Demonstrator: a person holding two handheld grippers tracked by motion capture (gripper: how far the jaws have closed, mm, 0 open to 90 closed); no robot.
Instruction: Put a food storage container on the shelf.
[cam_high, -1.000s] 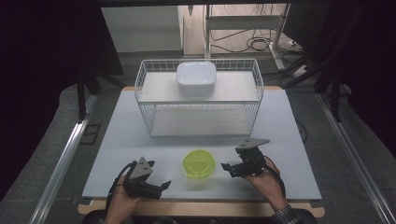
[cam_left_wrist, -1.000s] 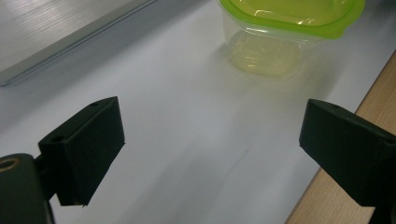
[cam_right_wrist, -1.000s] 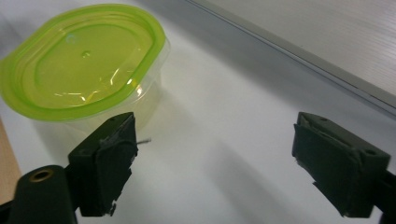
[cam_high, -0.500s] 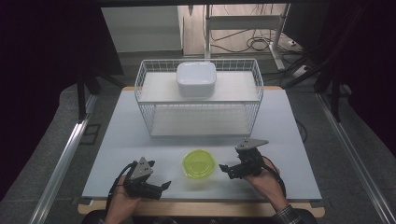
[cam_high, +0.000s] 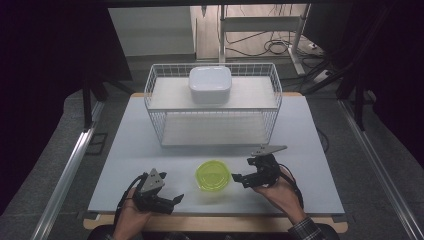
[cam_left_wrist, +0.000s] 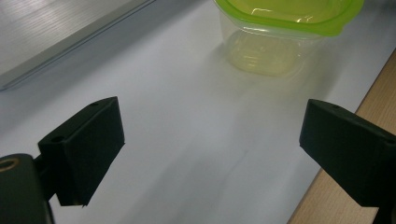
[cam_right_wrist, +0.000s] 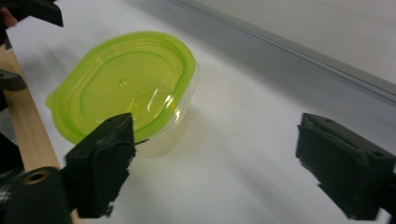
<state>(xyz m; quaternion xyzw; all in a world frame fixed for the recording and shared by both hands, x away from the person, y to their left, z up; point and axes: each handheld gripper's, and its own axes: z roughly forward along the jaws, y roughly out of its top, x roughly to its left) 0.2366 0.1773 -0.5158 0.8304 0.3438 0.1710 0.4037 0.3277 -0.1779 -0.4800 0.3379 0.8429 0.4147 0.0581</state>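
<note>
A: Green-lidded container sits on the table near the front edge, between both grippers, lid on.

B: Right gripper?

A: Just beside it, jaws apart and just been narrowing, nothing between them; probably lining up on the rim.

B: Left gripper?

A: Jaws wide apart, empty, parked off to the side. Wire basket behind holds a white box.
</note>
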